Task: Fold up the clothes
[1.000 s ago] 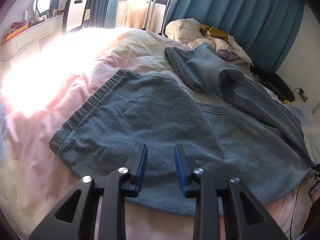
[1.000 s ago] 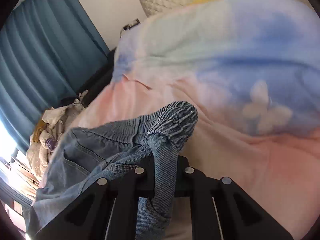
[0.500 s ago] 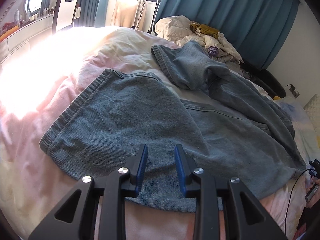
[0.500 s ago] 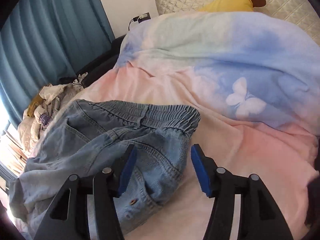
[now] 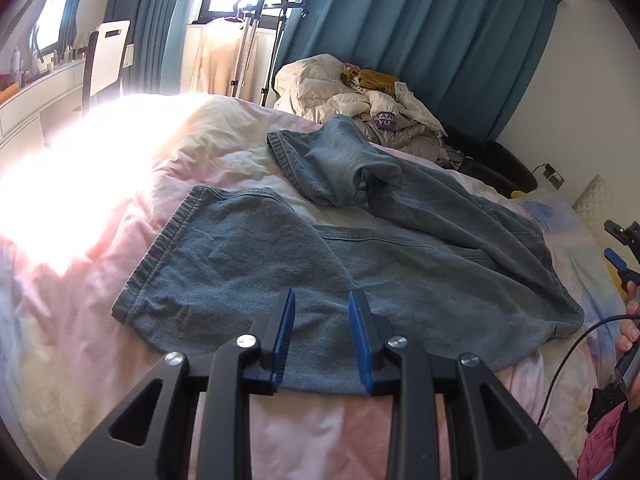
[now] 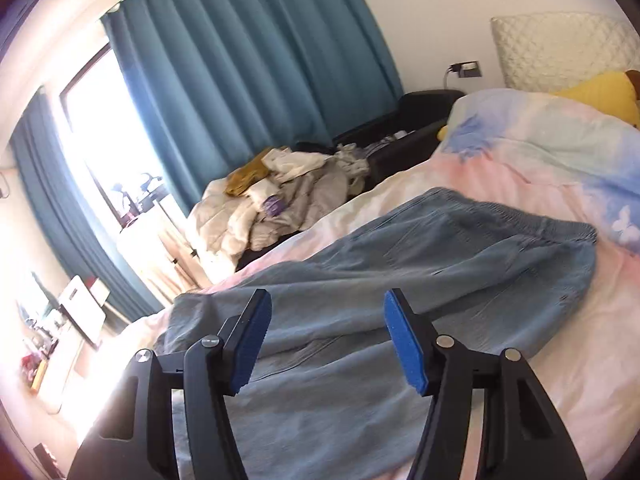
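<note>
The jeans [image 5: 400,264] lie spread across the middle of the frame on the pink bedspread [image 5: 100,248], one leg folded back near the top. The left gripper [image 5: 321,338] hangs at bottom centre, part spread, pinching nothing. The right gripper [image 6: 326,340] is opening wide, empty, above the denim.

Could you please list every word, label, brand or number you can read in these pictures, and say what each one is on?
"ANG" over "YU", partly cut off by folds: white letters on a purple patch on a pale garment in the clothes pile beyond the jeans.
The same patch in the right wrist view: too blurred to read.
Items on the vanity shelf: too small to read.
</note>
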Tool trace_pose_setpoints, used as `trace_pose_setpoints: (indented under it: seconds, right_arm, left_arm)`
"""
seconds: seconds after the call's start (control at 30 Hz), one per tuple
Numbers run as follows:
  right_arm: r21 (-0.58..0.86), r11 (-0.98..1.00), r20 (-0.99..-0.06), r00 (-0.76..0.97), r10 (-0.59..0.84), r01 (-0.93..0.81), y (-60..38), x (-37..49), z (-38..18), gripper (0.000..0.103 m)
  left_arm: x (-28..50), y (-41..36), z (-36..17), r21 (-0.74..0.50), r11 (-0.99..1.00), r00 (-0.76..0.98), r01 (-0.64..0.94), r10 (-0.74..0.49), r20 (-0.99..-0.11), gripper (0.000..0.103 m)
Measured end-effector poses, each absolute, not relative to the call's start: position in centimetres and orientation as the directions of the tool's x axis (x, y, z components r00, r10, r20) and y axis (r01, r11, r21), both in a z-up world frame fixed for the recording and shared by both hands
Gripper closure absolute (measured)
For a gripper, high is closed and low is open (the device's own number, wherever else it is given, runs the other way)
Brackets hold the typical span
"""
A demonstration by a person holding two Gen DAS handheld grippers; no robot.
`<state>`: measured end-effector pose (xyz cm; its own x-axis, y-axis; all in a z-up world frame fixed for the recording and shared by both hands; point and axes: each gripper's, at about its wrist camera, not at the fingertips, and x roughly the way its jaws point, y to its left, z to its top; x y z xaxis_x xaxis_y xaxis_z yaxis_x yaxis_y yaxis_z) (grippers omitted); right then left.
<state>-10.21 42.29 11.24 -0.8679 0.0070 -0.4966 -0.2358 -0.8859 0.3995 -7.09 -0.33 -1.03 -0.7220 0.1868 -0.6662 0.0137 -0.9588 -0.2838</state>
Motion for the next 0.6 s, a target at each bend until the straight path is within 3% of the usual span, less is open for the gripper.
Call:
trace_pose_setpoints:
  seconds: [0.27,0.4,0.47,0.6]
  right_arm:
    - [0.525,-0.837,-0.562,-0.801,-0.204,-0.156,27.4,-10.1,3.9,0.044]
    - [0.389,-0.916,-0.577,-0.801,-0.16,-0.098,24.6,-9.9,1.8,0.044]
    - [0.365,-0.926,-0.583,-0.799,-0.146,-0.097,24.7,-10.0,0.8,0.044]
    - [0.38,-0.913,-0.629,-0.765,-0.138,-0.148,26.8,-11.0,-1.4,0.044]
  left_arm:
    - [-9.5,0.5,-1.2,-0.193,-0.98,-0.706,-0.055,0.175,-0.686,0.075]
    - [-12.2,1.5,-2.1,-0.117,-0.987,-0.709,-0.112,0.162,-0.687,0.075]
    - [-13.9,2.2,-2.7,-0.143,-0.977,-0.719,-0.159,0.214,-0.661,0.075]
    - [-17.9,4.4,-3.9,-0.065,-0.972,-0.735,-0.224,0.213,-0.644,0.075]
